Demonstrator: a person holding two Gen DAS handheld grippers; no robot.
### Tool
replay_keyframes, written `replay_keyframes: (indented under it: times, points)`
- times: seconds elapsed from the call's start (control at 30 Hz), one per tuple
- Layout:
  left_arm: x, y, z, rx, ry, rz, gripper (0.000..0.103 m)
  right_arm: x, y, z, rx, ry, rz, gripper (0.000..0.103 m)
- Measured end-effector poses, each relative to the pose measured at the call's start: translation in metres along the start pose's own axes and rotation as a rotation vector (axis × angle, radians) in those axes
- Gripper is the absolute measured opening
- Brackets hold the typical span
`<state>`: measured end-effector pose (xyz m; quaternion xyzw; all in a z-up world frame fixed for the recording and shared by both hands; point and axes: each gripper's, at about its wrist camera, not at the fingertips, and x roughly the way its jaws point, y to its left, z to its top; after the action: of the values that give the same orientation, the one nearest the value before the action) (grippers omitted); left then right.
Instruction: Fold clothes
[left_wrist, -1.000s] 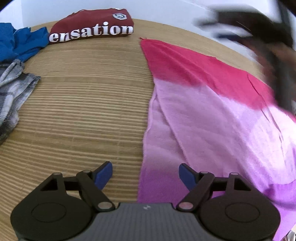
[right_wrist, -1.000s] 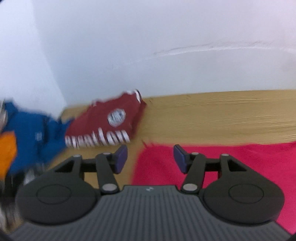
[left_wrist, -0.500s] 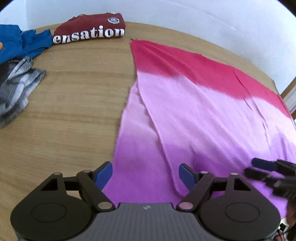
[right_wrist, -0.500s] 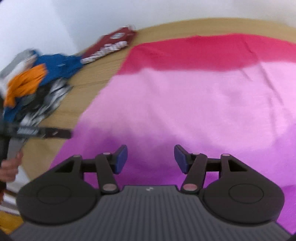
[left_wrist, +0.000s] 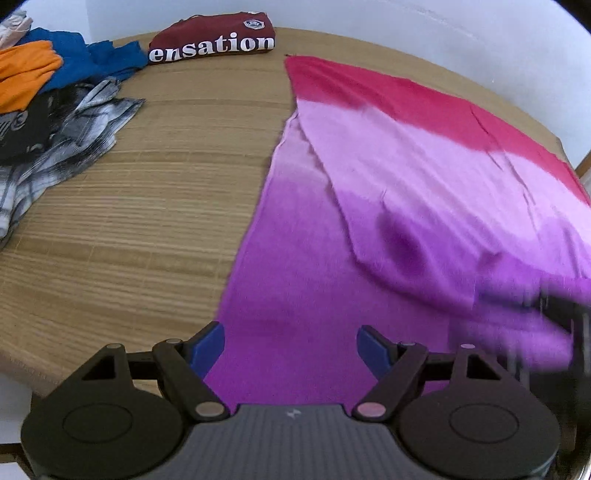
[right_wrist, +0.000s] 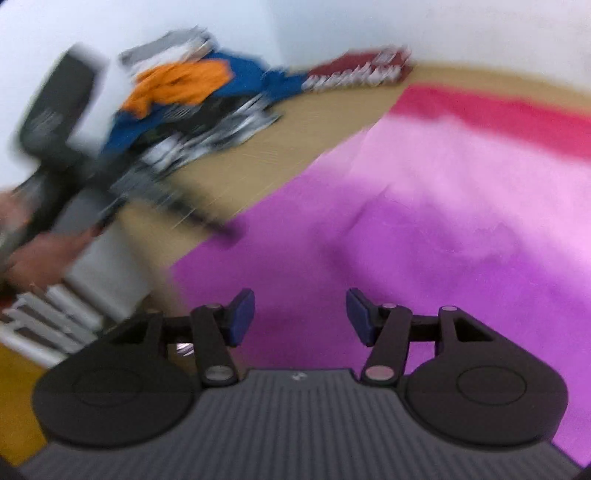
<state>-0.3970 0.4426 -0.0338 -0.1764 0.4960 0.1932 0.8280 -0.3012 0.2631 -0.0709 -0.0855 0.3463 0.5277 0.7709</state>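
Two hand-held grippers hang over the near, purple end of a pink-to-purple ombré cloth (left_wrist: 399, 177) spread across a wooden table (left_wrist: 129, 221), its red band at the far edge. The left gripper (left_wrist: 290, 341) has its tongs apart at the cloth's near left corner; the right gripper (right_wrist: 300, 315), tongs likewise spread and holding nothing, is over the same purple hem further right. One layer of the cloth lies slanted across another, with a loose bulge. A folded maroon shirt (left_wrist: 214, 37) rests at the table's far edge, beside an unfolded heap of clothes (left_wrist: 55, 99). Judging by the poses, the step in hand is taking hold of the near hem; next, each pair of tongs must close on that edge.
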Motion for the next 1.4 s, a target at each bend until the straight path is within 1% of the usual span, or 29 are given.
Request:
replay_keyframes:
  times: [0.07,0.1,0.17,0.23,0.33,0.37,0.4,0.43,0.47,0.53,0.57,0.6,0.67,0.73,0.77,0.83,0.93,1.03,1.1,1.13,1.17,1.2,1.27,1.4]
  points:
    - [0.000,0.002,-0.002,0.009,0.004,0.000,0.081,0.012,-0.015,0.016,0.021,-0.040,-0.070,0.058]
    - [-0.001,0.003,-0.002,0.014,0.006,-0.001,0.081,0.020,-0.021,0.024,0.030,-0.044,-0.093,0.058]
    - [-0.001,0.005,-0.004,0.024,0.010,-0.001,0.081,0.040,-0.027,0.033,0.015,-0.014,-0.123,0.058]
    - [-0.002,0.007,-0.006,0.033,0.013,-0.002,0.081,0.057,-0.027,0.036,-0.036,0.024,-0.143,0.058]
    - [-0.002,0.011,-0.008,0.047,0.019,-0.002,0.081,0.065,-0.023,0.032,-0.098,0.047,-0.158,0.056]
    - [-0.003,0.012,-0.009,0.052,0.021,-0.002,0.081,0.063,-0.022,0.030,-0.101,0.044,-0.155,0.047]
    - [-0.003,0.013,-0.010,0.057,0.023,-0.003,0.081,0.060,-0.021,0.029,-0.095,0.042,-0.152,0.024]
    - [-0.003,0.014,-0.010,0.061,0.025,-0.003,0.081,0.059,-0.020,0.029,-0.081,0.039,-0.149,0.010]
    - [-0.003,0.015,-0.011,0.066,0.027,-0.003,0.081,0.056,-0.017,0.029,-0.071,0.036,-0.156,0.005]
    - [-0.004,0.019,-0.012,0.076,0.029,-0.007,0.081,0.041,-0.008,0.028,-0.057,0.004,-0.165,0.005]
    - [-0.004,0.024,-0.011,0.080,0.027,-0.017,0.081,0.029,0.000,0.027,-0.049,-0.021,-0.153,0.005]
    - [-0.004,0.029,-0.010,0.084,0.022,-0.029,0.081,0.013,0.009,0.027,-0.041,-0.051,-0.129,0.005]
    - [-0.001,0.037,-0.009,0.086,0.027,-0.047,0.081,-0.015,0.029,0.023,-0.041,-0.083,-0.080,0.005]
    - [0.004,0.043,-0.007,0.085,0.039,-0.062,0.081,-0.029,0.052,0.013,-0.077,-0.059,-0.068,0.005]
    - [0.005,0.046,-0.006,0.085,0.044,-0.072,0.080,-0.030,0.064,0.006,-0.107,-0.031,-0.085,0.005]
    - [0.006,0.050,-0.003,0.091,0.044,-0.091,0.080,-0.024,0.079,-0.008,-0.138,0.031,-0.119,0.007]
    - [0.002,0.053,-0.001,0.117,0.022,-0.111,0.080,-0.012,0.093,-0.025,-0.137,0.118,-0.152,0.007]
    - [0.001,0.055,-0.001,0.130,0.019,-0.126,0.080,-0.002,0.110,-0.037,-0.219,0.162,-0.240,0.008]
    - [0.001,0.055,-0.003,0.135,0.025,-0.133,0.080,0.002,0.120,-0.042,-0.270,0.161,-0.299,0.010]
    - [0.001,0.056,-0.004,0.139,0.028,-0.134,0.080,0.004,0.124,-0.044,-0.294,0.160,-0.323,0.012]
    - [0.001,0.056,-0.006,0.145,0.031,-0.135,0.080,0.006,0.126,-0.046,-0.314,0.163,-0.338,0.020]
    - [0.000,0.057,-0.007,0.151,0.032,-0.135,0.080,0.007,0.128,-0.047,-0.326,0.162,-0.347,0.022]
    - [-0.001,0.057,-0.009,0.163,0.032,-0.133,0.080,0.010,0.130,-0.048,-0.338,0.153,-0.359,0.022]
    - [-0.003,0.061,-0.013,0.170,0.033,-0.127,0.080,0.012,0.128,-0.045,-0.330,0.152,-0.353,0.022]
